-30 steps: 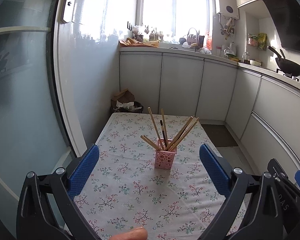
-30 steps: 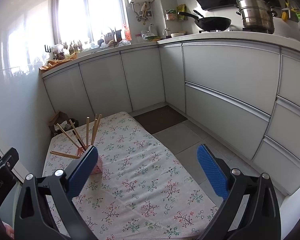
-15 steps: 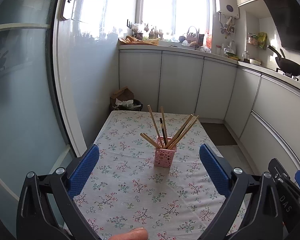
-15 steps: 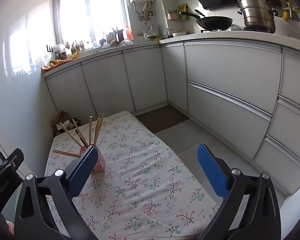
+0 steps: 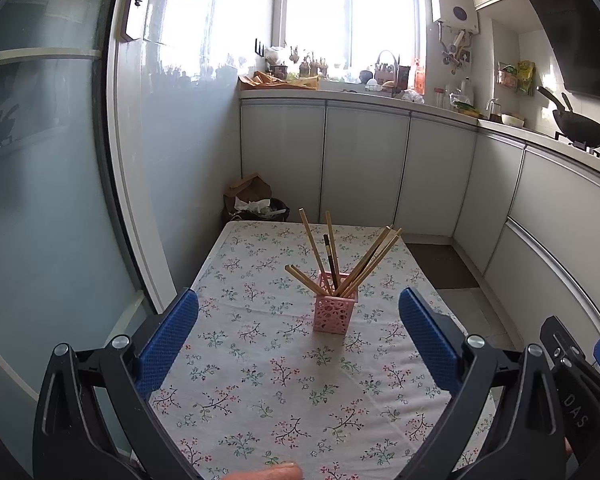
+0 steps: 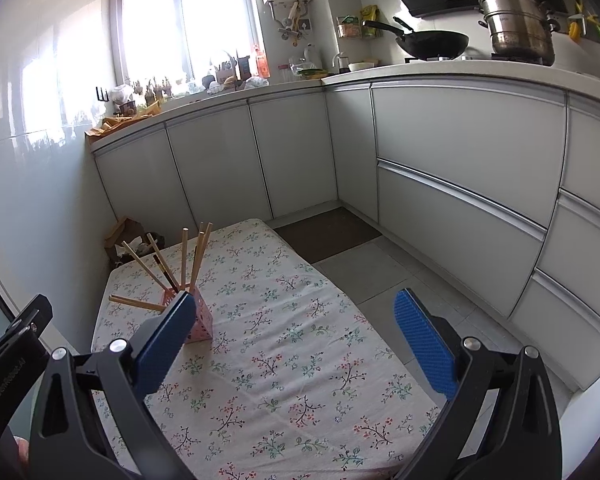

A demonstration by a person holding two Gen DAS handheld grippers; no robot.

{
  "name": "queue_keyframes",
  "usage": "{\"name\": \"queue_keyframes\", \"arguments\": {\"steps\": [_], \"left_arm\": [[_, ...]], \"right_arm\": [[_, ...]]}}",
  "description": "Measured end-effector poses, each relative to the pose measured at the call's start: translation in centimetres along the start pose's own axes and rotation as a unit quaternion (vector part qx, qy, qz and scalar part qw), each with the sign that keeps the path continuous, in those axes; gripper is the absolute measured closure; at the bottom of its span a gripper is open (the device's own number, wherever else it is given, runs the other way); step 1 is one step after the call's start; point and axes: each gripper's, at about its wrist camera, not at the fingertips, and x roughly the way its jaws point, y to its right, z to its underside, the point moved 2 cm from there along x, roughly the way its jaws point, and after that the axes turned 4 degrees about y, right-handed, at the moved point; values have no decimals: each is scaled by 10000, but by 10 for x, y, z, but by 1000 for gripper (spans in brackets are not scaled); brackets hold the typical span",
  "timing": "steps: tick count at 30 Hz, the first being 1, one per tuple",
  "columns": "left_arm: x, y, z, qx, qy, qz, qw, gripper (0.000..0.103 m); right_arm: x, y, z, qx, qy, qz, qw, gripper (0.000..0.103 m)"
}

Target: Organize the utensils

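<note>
Chopsticks gathered in the pink holder, both tools empty.

The pink holder (image 5: pixel 335 307) stands mid-worktop (image 5: pixel 260 380) with wooden chopsticks (image 5: pixel 364 264) fanned out of it. Left tool (image 5: pixel 298 340) and right tool (image 6: pixel 296 344) hover with fingers apart, holding nothing. The sticks look light, stiff and smooth, best pinched near mid-shaft; the perforated holder seems light and tippable.

The right gripper (image 5: pixel 580 392) body reads "DAS"; lettering on the left gripper (image 6: pixel 12 364) body is too blurred to read.
</note>
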Motion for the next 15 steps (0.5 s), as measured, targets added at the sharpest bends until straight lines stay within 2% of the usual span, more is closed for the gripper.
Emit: {"name": "queue_keyframes", "arguments": {"steps": [15], "left_arm": [[2, 2, 2, 35, -55, 36, 10000, 7]], "right_arm": [[-1, 0, 2, -12, -43, -22, 10000, 6]]}}
